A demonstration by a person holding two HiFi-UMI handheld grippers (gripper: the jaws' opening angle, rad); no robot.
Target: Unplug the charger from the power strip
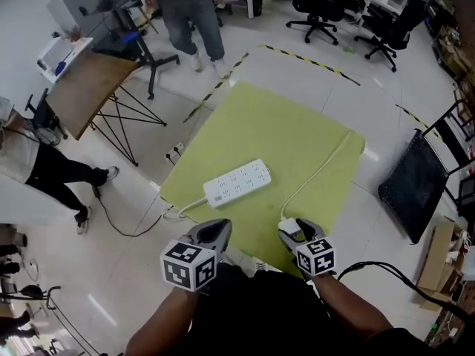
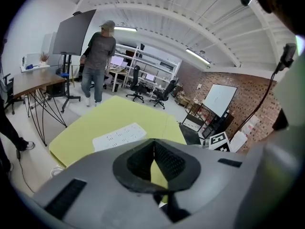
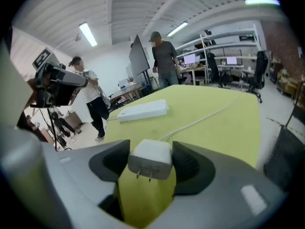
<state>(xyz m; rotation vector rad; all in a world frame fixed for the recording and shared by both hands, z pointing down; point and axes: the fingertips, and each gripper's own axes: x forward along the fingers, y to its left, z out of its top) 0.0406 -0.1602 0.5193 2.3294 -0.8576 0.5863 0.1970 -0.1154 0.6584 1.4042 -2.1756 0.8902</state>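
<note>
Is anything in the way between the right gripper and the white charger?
Nothing visible is. The charger sits gripped between the jaws of the right gripper, its prongs bare, well apart from the power strip.

White charger (image 3: 149, 159), white power strip (image 1: 237, 183), yellow-green mat (image 1: 297, 139), black-and-yellow floor tape (image 1: 308, 60)

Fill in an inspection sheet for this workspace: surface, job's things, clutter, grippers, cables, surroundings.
Surface: yellow top, flat.
Job's things: power strip lies on the top, no plug seen in it; charger is out, prongs bare.
Clutter: nothing seen.
Grippers: left gripper jaws together, empty; right gripper jaws on the charger.
Cables: charger cable crosses the top; strip cable runs off the near-left edge.
Surroundings: people, office chairs, wooden table.
</note>
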